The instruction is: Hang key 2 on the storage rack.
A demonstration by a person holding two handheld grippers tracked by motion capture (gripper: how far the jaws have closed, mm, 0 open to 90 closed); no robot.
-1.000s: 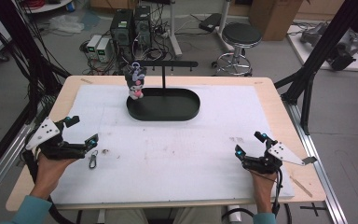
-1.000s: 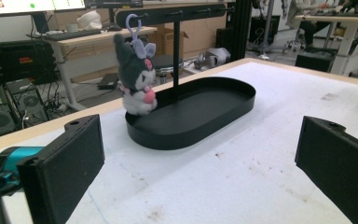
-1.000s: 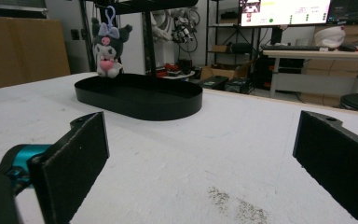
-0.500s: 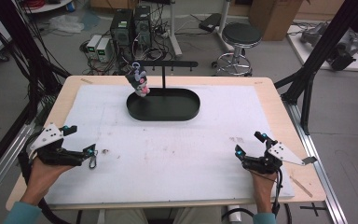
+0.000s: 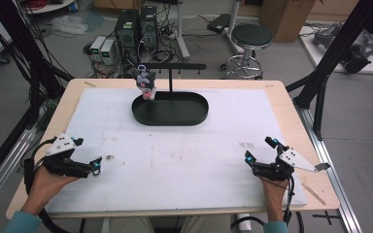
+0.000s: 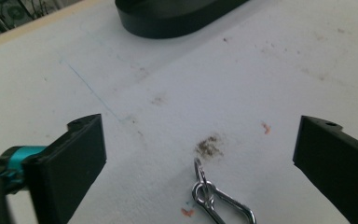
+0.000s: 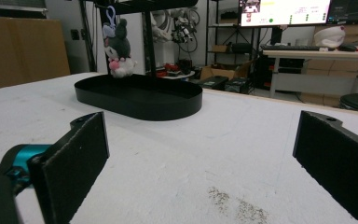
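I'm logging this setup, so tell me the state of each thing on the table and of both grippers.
Left gripper: open, fingers spread wide, holding nothing, low over the mat.
Right gripper: open, holding nothing.
Metal clip: lying flat on the mat, loose, between the left gripper's fingers, untouched.
Plush toy: hanging from the stand's bar above the tray.
Black tray: sitting flat on the mat, nothing lying in it.
White mat: spread flat, lightly stained.

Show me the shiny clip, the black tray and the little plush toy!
clip (image 6: 223,203), left gripper view, on its metal loop.
tray (image 5: 170,119), high view, on its front wall.
plush toy (image 7: 117,51), right gripper view, on its dark head.
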